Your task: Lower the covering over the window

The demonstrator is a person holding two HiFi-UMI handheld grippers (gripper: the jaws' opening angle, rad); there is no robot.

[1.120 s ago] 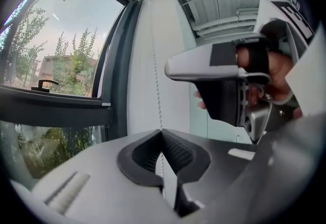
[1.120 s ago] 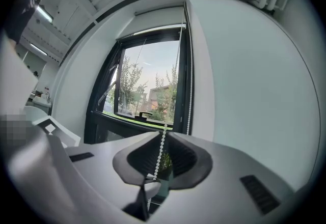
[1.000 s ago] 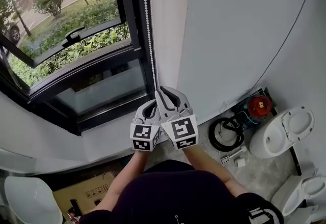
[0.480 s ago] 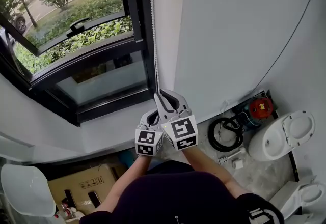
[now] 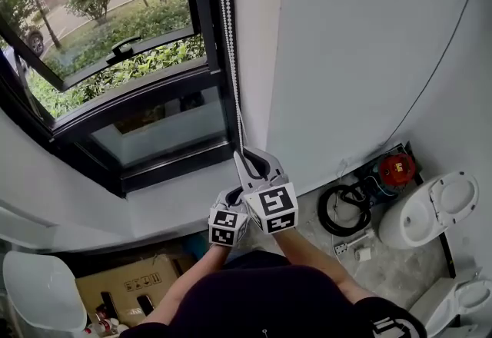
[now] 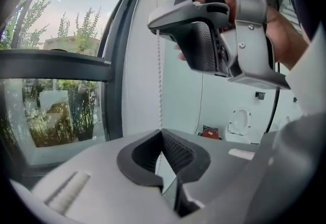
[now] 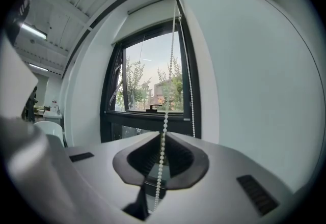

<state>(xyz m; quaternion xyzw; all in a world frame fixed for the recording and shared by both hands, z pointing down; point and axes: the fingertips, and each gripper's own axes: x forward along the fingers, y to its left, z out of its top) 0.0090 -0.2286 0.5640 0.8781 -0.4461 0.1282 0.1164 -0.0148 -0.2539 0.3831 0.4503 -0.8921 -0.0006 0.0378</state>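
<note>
- Head view: the two grippers sit close together in front of the person, just beside the white wall at the window's right edge.
- The right gripper is the higher one. Its jaws are closed on the white bead chain, which runs straight down along the dark window frame to its tips.
- The left gripper is tucked just under and to the left of the right one, touching it or nearly so, on the same chain.
- Through the glass, shrubs and a road show. A hinged pane with a black handle is tilted outward.
- Left gripper view: the jaws are pressed together. The chain drops taut into their tips and shows again as a thin line in the hollow behind them.
- The right gripper is directly above, held in a hand, with the chain hanging from its closed tips.
- Right gripper view: the jaw tips meet on the chain, whose beads carry on down through the hollow between the pads.
- A second strand hangs just to the right along the frame.
- The white covering lies as a band across the top of the window, with the glass below it bare.
</note>
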